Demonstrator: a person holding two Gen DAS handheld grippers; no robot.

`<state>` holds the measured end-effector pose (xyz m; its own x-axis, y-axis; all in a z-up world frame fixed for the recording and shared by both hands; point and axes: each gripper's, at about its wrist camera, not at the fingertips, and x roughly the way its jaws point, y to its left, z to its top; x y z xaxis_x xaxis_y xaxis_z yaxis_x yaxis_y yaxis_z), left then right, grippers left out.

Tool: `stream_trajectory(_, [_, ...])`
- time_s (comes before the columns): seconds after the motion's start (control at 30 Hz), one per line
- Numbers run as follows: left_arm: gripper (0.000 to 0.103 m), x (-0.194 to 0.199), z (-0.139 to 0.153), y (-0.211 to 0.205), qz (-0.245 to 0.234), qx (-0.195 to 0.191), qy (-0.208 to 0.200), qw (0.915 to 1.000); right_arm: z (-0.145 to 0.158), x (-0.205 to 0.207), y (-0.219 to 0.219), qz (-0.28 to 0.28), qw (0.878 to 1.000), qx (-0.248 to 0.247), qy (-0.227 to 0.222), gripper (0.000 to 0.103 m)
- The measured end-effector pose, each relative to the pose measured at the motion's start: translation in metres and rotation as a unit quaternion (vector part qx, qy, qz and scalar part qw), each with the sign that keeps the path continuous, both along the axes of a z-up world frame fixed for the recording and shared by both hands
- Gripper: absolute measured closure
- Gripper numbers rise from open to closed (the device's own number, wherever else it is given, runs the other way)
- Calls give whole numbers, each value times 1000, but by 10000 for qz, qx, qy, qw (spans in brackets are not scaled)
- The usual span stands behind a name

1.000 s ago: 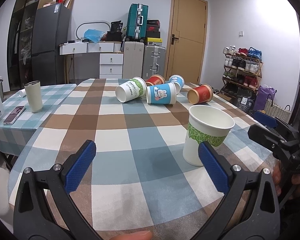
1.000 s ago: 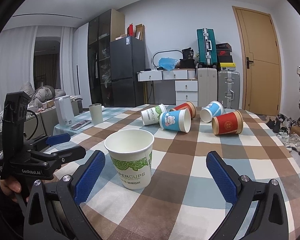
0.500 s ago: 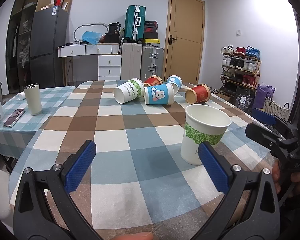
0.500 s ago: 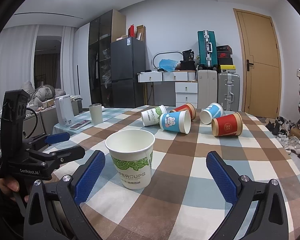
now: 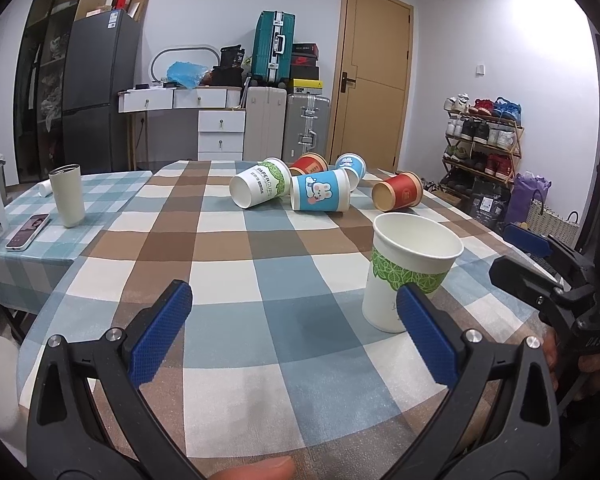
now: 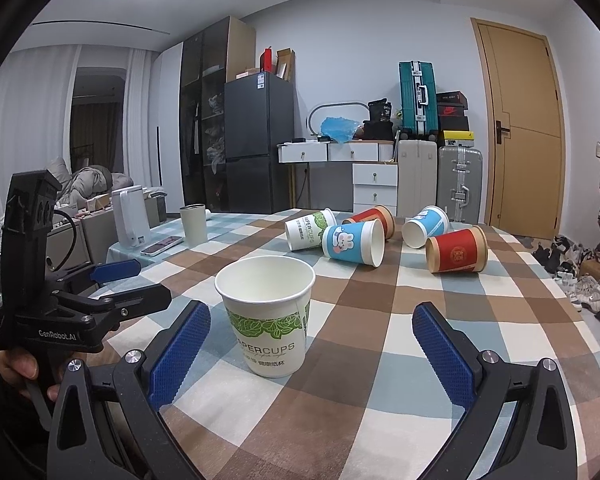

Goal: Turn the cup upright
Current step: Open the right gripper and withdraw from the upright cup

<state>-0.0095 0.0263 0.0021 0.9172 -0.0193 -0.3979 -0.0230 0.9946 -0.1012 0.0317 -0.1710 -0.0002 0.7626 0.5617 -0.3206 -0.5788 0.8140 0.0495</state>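
The white paper cup with the green leaf band (image 6: 267, 314) stands upright, mouth up, on the checked tablecloth (image 5: 228, 280) near the table's front edge. The right gripper (image 6: 306, 344) sits low behind it with jaws spread wide, holding nothing; the cup stands just ahead of its left blue pad, apart from both pads. The left gripper (image 5: 296, 326) is likewise wide open and empty, and the cup appears just beyond its right pad (image 5: 424, 330). Farther back, five cups lie on their sides in a loose cluster: a white-and-green cup (image 5: 260, 188), a blue rabbit cup (image 5: 320, 196), a second blue cup (image 5: 352, 168) and two red cups (image 5: 398, 196). A cream tumbler (image 5: 67, 194), a phone (image 5: 28, 231) and a white kettle (image 6: 131, 218) stand at the left.
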Motion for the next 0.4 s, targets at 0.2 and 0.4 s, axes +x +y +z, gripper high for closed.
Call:
stream_trajectory(0.2, [1, -1, 1, -4, -10, 108, -45, 9999, -1, 0, 0, 2, 10000, -9, 6, 0])
stream_trajectory(0.4, [1, -1, 2, -4, -16, 110, -57, 9999, -1, 1, 0, 9, 10000, -11, 14, 0])
